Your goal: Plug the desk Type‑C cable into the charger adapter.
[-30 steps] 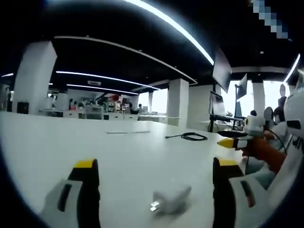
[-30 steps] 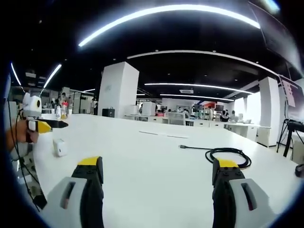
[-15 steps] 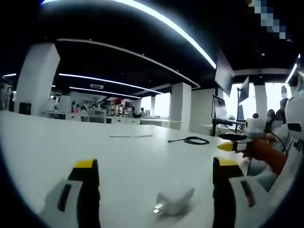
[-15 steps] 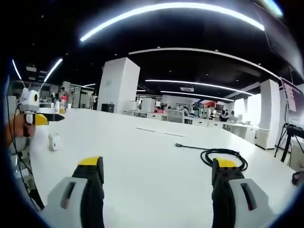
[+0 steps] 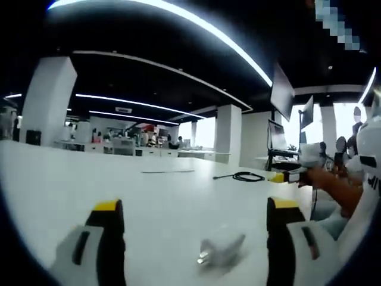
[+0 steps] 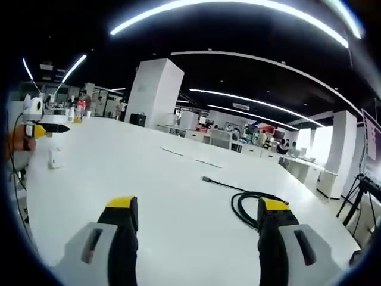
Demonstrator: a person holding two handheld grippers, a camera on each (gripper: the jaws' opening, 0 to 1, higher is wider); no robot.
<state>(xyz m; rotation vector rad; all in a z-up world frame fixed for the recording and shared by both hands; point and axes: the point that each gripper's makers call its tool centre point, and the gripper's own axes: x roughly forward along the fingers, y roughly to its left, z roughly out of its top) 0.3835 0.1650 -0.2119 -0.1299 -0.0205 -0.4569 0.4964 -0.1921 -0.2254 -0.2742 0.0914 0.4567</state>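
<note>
In the left gripper view, the left gripper has its yellow-tipped black jaws spread wide with nothing between them. Between them, low on the broad white desk, lies the small white plastic charger adapter, blurred, its metal prongs seeming to point toward the camera. Farther back on the desk rests the coiled black Type-C cable. The right gripper comes in from the right edge, held in a hand; whether its jaws are parted cannot be told here.

In the right gripper view, the right gripper stands wide open and empty above the desk. The cable lies just beyond its right jaw, the coil near, the free plug end stretched out to the left. The adapter sits well apart at far left, near the left gripper.

The cable looks light and limp, so it is best pinched on the stiff plug housing rather than the cord. The adapter looks smooth, light and likely to slide, so it is best clamped across its flat sides
</note>
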